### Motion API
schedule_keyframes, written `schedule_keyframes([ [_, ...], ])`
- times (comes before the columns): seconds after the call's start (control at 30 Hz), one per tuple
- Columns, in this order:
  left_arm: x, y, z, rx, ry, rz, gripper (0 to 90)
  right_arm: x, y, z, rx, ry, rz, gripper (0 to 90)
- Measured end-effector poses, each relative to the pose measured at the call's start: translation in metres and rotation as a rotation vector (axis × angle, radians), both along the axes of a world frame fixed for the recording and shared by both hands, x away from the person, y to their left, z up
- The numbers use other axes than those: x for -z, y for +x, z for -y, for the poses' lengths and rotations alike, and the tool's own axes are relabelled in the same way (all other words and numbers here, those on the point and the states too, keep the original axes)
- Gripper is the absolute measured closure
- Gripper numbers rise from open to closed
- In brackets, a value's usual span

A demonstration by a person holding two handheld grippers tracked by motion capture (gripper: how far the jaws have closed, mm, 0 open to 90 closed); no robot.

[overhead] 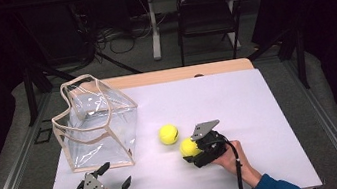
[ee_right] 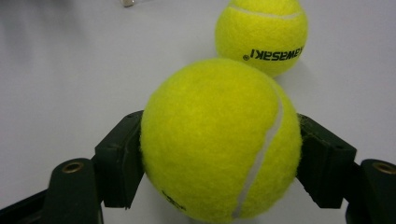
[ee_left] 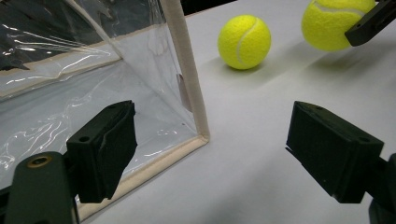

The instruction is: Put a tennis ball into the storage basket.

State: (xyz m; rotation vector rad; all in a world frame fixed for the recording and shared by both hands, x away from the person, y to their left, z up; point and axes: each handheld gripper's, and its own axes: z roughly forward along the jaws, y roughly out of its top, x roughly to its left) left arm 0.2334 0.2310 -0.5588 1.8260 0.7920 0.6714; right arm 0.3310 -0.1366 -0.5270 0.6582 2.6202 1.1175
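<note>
I am squeezing a yellow tennis ball (ee_right: pixel 219 140) between the two jaws of my right gripper (overhead: pixel 191 149), one jaw on each side of it. In the high view it is sitting in the lower middle of the frame, on the white table (overhead: pixel 239 109). A second tennis ball (overhead: pixel 168 134) is lying just beside it, up and to the left. My left gripper (overhead: pixel 115 175) is waiting wide apart and holding nothing, in the lower left of the frame. The clear bag (overhead: pixel 95 123) is standing open just above it.

held ball (ee_right: pixel 219 140): yellow, white seam; second ball (ee_right: pixel 261 32): yellow (black lettering); bag (overhead: pixel 95 123): clear, beige trim
</note>
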Motion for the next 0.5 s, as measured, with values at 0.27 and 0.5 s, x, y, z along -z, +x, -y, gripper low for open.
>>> schedule_keyframes([
  [0.27, 0.0005, 0.0003, 0.0012, 0.000, 0.002, -0.002, 16.0, -0.0047, -0.0020, 0.0015, 0.004, 0.015, 0.016, 25.9],
  [0.5, 0.0008, 0.0011, 0.0014, -0.001, 0.002, -0.002, 16.0, -0.0107, -0.0009, 0.0034, 0.014, 0.030, 0.023, 26.0],
])
